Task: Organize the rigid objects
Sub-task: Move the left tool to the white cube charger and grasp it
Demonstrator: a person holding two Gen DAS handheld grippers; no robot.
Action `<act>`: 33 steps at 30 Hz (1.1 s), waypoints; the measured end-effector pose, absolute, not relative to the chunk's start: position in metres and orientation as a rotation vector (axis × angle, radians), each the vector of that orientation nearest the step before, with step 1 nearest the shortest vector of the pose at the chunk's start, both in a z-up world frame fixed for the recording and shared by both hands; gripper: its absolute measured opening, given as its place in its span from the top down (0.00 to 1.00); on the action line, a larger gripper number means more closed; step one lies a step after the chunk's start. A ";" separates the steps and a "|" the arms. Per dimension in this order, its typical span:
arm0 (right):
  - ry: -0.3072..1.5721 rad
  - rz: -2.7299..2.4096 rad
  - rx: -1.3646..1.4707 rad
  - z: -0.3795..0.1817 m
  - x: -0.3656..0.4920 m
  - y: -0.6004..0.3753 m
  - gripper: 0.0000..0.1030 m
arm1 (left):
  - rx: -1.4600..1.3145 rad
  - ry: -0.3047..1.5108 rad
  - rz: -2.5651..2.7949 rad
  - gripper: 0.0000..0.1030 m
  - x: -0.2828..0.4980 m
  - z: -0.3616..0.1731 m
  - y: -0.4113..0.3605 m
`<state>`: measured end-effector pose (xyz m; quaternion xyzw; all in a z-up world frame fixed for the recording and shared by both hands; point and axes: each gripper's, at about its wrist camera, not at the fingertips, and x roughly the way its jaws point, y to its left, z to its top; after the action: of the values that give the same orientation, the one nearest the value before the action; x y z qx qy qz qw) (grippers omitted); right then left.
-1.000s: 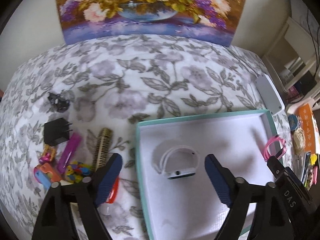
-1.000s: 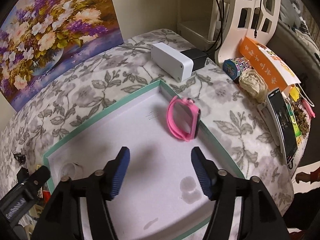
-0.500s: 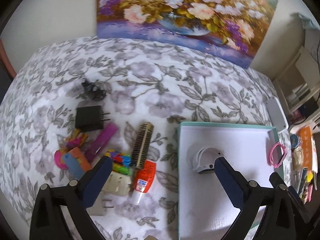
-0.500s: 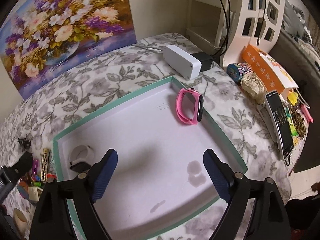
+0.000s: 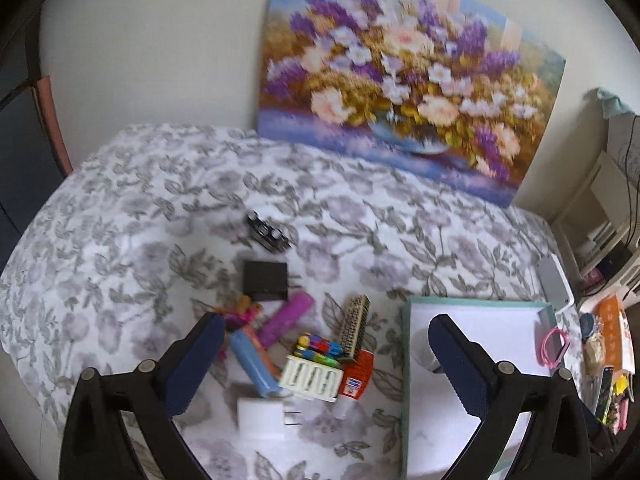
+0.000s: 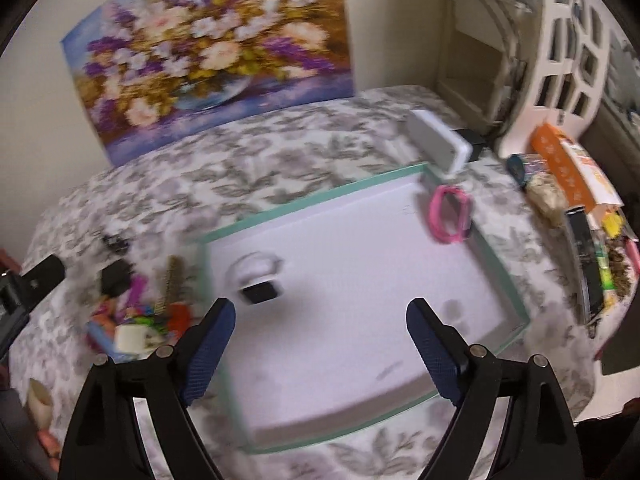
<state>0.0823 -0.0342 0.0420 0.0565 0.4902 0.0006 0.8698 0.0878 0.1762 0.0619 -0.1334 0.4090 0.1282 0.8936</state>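
Observation:
A white tray with a teal rim (image 5: 476,301) (image 6: 308,201) lies on the floral cloth. Inside it are a white watch (image 6: 256,276) at the left and a pink watch (image 6: 450,220) (image 5: 554,346) at the right rim. A pile of small objects sits left of the tray: a black adapter (image 5: 266,281), a purple tube (image 5: 285,319), a comb (image 5: 353,325), a blue case (image 5: 253,360), a white plug block (image 5: 312,376), a red glue bottle (image 5: 356,374), a white charger (image 5: 260,418). My left gripper (image 5: 324,342) hangs open above the pile. My right gripper (image 6: 320,320) hangs open over the tray, empty.
A flower painting (image 5: 408,96) leans on the back wall. A black clip (image 5: 267,234) lies alone on the cloth. A white box (image 6: 438,145), an orange packet (image 6: 568,168) and a phone (image 6: 586,264) crowd the right edge beside a white shelf (image 6: 560,52).
My left gripper has swung left from over the tray to over the pile of small objects. My right gripper has pulled back and up, and the white watch now shows in its view.

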 end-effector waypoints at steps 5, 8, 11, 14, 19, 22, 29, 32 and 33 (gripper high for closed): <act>1.062 0.072 0.092 0.031 0.082 -0.005 0.14 | -0.280 0.853 0.286 0.00 0.074 0.057 0.192; 1.104 0.126 0.076 0.017 0.085 0.012 0.15 | -0.316 0.887 0.320 0.00 0.071 0.042 0.209; 1.131 0.156 0.079 0.008 0.085 0.023 0.15 | -0.389 0.959 0.356 0.00 0.069 0.023 0.231; 1.159 0.196 0.092 -0.001 0.086 0.035 0.15 | -0.430 1.004 0.399 0.00 0.065 0.011 0.247; 1.189 0.251 0.087 -0.012 0.086 0.058 0.15 | -0.474 1.104 0.424 0.00 0.060 -0.009 0.260; 1.209 0.269 0.085 -0.016 0.085 0.067 0.15 | -0.481 1.173 0.422 0.00 0.059 -0.021 0.260; 1.243 0.250 0.084 -0.027 0.087 0.066 0.15 | -0.497 1.270 0.408 0.00 0.061 -0.041 0.256; 1.234 0.241 0.092 -0.024 0.088 0.062 0.15 | -0.528 1.280 0.393 0.00 0.059 -0.044 0.256; 1.230 0.234 0.088 -0.023 0.088 0.061 0.15 | -0.529 1.282 0.392 0.00 0.059 -0.044 0.256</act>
<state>0.0882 0.0609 -0.0230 0.0413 0.5752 0.1093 0.8096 0.0587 0.2560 -0.0444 -0.2420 0.5870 0.1794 0.7515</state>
